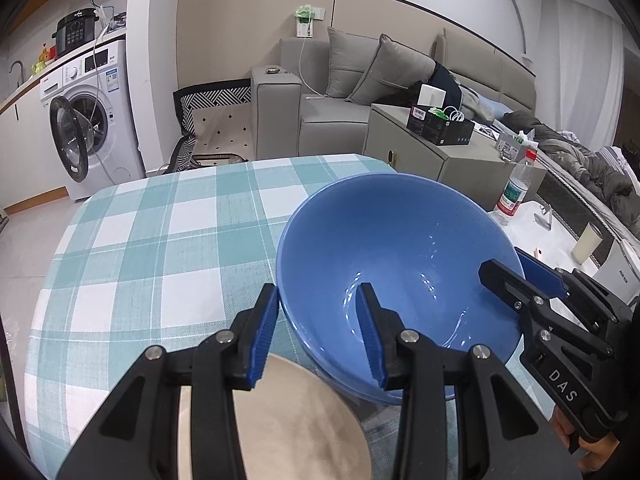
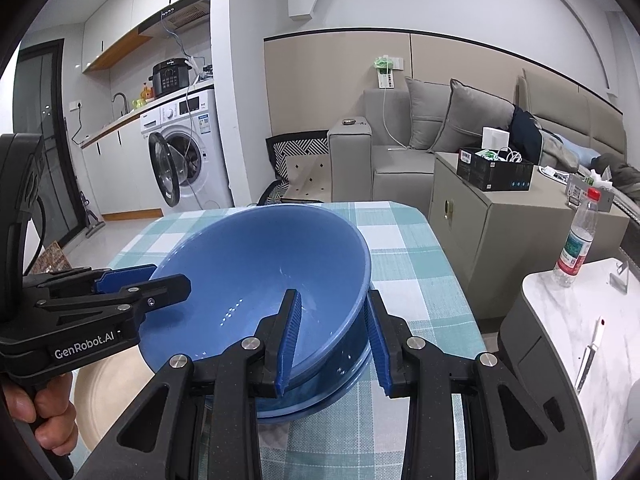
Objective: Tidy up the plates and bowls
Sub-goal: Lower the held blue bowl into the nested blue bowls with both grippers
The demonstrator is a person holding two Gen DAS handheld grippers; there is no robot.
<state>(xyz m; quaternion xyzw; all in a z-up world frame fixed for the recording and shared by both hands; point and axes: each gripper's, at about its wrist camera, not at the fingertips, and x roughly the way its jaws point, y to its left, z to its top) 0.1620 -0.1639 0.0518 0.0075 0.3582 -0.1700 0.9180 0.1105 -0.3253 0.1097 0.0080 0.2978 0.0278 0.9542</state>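
A large blue bowl hangs tilted over the checked table, held at opposite sides. My left gripper is shut on its left rim, one finger inside and one outside. On the right rim my right gripper is shut the same way. Directly beneath it sits a second blue bowl, showing only its rim. A beige plate lies on the cloth under my left gripper, beside the lower bowl.
The table's right edge is close to the bowls. Beyond it stands a white marble side table with a water bottle, a knife and a pale cup. A grey cabinet stands behind.
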